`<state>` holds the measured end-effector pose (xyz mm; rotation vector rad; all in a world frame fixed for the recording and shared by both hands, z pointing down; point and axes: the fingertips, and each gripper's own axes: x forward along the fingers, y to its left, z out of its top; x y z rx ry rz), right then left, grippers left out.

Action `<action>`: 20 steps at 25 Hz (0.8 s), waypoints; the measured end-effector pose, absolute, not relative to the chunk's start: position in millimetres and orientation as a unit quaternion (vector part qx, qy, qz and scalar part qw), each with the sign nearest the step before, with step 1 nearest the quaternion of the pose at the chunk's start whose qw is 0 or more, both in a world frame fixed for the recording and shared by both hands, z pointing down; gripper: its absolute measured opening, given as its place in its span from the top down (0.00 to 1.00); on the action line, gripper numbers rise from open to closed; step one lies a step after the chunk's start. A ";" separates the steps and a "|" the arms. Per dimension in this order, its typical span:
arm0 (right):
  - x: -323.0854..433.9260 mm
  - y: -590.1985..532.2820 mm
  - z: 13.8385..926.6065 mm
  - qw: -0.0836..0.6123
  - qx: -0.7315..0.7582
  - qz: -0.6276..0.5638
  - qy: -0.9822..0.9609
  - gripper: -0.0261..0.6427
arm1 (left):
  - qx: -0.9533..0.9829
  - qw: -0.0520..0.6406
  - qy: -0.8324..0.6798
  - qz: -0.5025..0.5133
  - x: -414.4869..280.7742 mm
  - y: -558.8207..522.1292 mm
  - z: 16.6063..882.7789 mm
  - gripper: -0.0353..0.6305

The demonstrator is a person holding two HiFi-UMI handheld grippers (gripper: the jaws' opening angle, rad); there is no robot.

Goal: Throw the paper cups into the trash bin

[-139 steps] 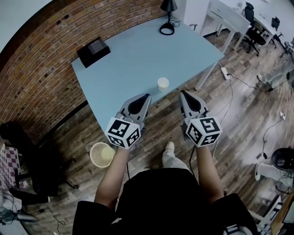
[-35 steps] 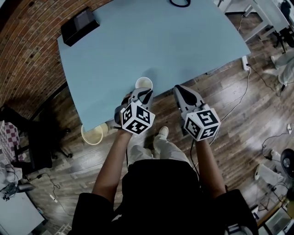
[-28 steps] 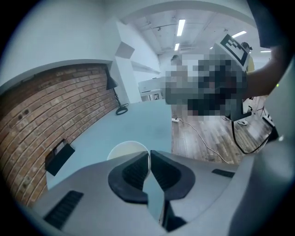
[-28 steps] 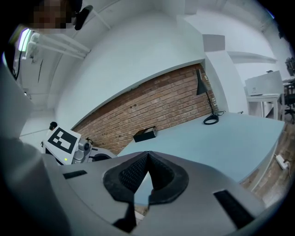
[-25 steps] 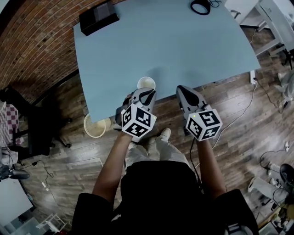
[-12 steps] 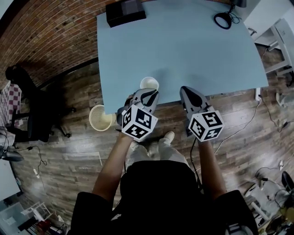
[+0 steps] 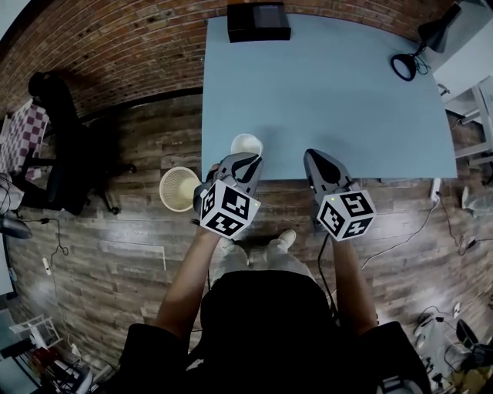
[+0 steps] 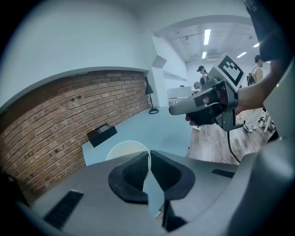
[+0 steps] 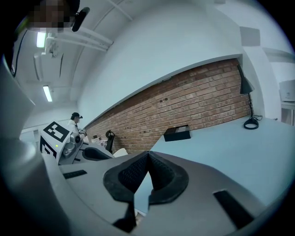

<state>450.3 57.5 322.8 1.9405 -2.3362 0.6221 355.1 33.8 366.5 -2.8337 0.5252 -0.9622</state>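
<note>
A white paper cup (image 7: 246,144) hangs over the front-left corner of the blue table (image 7: 331,85). My left gripper (image 7: 247,158) is shut on its near rim. In the left gripper view the rim (image 8: 123,148) is pinched between the black pads (image 8: 131,171). The cream trash bin (image 7: 179,188) stands on the wood floor, just left of my left gripper and below the table corner. My right gripper (image 7: 312,158) is level with the left one at the table's front edge, shut with nothing in it; its pads (image 9: 159,175) meet in the right gripper view.
A black box (image 7: 258,21) lies at the table's far edge and a black desk lamp (image 7: 406,65) at its right. A black office chair (image 7: 62,146) stands on the floor to the left. The person's shoe (image 7: 286,238) shows below the grippers.
The person has turned left with both grippers. The cup, still held, has passed from over the table's front to its left corner. The bin now lies closer to the left gripper.
</note>
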 end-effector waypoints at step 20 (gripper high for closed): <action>284.9 14.5 292.9 0.036 0.591 0.168 -0.788 0.95 | -0.925 0.028 0.240 -0.293 174.5 -1.9 351.3 0.91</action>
